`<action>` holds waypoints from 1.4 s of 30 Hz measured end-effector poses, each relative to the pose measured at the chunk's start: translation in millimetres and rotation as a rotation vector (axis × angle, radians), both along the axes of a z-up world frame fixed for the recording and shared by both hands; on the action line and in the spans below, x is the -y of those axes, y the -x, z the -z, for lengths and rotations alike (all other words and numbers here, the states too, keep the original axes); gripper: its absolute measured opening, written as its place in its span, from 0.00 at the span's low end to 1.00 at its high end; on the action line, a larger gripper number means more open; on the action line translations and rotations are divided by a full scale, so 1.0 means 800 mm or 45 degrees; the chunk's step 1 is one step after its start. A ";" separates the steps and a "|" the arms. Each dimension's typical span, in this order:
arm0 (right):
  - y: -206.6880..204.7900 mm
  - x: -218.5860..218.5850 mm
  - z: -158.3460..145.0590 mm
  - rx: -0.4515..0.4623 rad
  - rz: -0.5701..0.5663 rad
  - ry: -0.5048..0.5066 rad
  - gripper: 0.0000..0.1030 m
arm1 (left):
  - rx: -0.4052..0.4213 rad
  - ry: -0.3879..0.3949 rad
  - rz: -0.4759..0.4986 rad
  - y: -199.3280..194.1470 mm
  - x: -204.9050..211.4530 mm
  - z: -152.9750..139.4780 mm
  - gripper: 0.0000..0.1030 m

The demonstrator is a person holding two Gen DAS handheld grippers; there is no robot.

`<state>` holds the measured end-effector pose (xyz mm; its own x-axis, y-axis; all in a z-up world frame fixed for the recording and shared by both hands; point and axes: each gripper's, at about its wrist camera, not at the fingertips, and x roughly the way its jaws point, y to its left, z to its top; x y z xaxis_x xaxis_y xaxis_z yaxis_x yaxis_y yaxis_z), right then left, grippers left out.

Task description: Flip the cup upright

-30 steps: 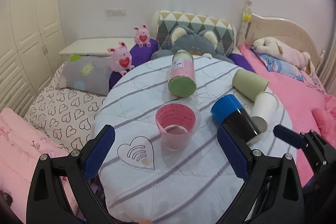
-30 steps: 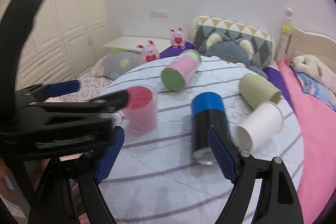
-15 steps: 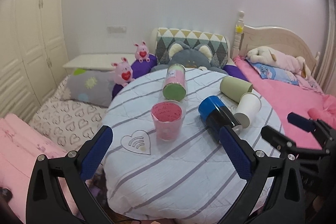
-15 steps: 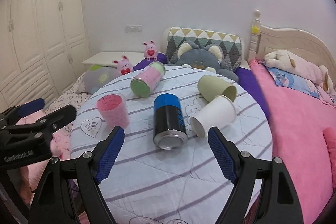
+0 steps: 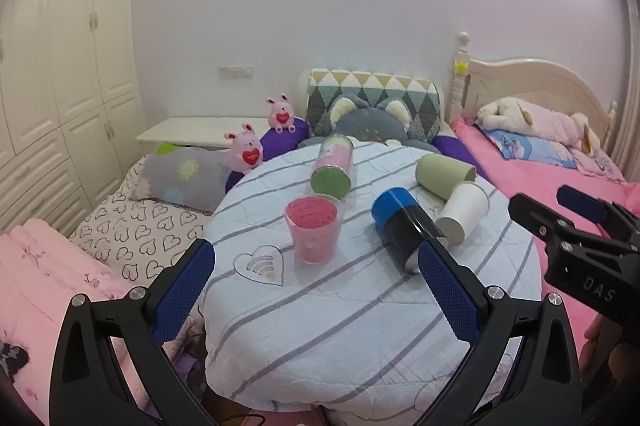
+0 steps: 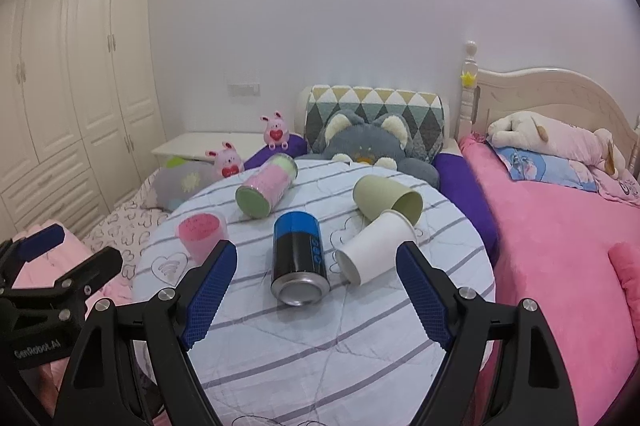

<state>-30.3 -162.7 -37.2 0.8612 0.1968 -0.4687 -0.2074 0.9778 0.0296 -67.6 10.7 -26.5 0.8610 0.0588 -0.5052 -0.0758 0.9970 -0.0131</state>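
Pink cup (image 5: 313, 228) stands upright, mouth up; two other cups, green cup (image 6: 386, 199) and white cup (image 6: 374, 252), lie sideways, mouths seemingly rightward; left gripper (image 5: 316, 296) and right gripper (image 6: 316, 292) both spread wide, empty.

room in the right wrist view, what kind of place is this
Most likely a bedroom, perhaps a child's: a bed with a cream headboard, plush toys such as the grey bear, and a white built-in wardrobe behind the quilt-covered round table.
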 end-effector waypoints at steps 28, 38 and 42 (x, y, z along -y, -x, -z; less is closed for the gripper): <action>-0.004 0.017 -0.001 0.043 -0.036 -0.055 0.81 | 0.048 -0.043 -0.014 -0.006 0.026 -0.004 1.00; -0.002 0.010 -0.003 0.116 -0.067 -0.018 0.81 | 0.148 -0.045 -0.054 0.000 0.027 -0.011 1.00; 0.001 0.006 -0.003 0.166 -0.075 0.003 0.81 | 0.147 -0.056 -0.065 0.002 0.027 -0.010 1.00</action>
<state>-30.7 -167.9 -35.0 0.9020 0.2474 -0.3539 -0.2660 0.9640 -0.0039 -69.1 -10.6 -18.5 0.9086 0.1241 -0.3988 -0.1270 0.9917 0.0193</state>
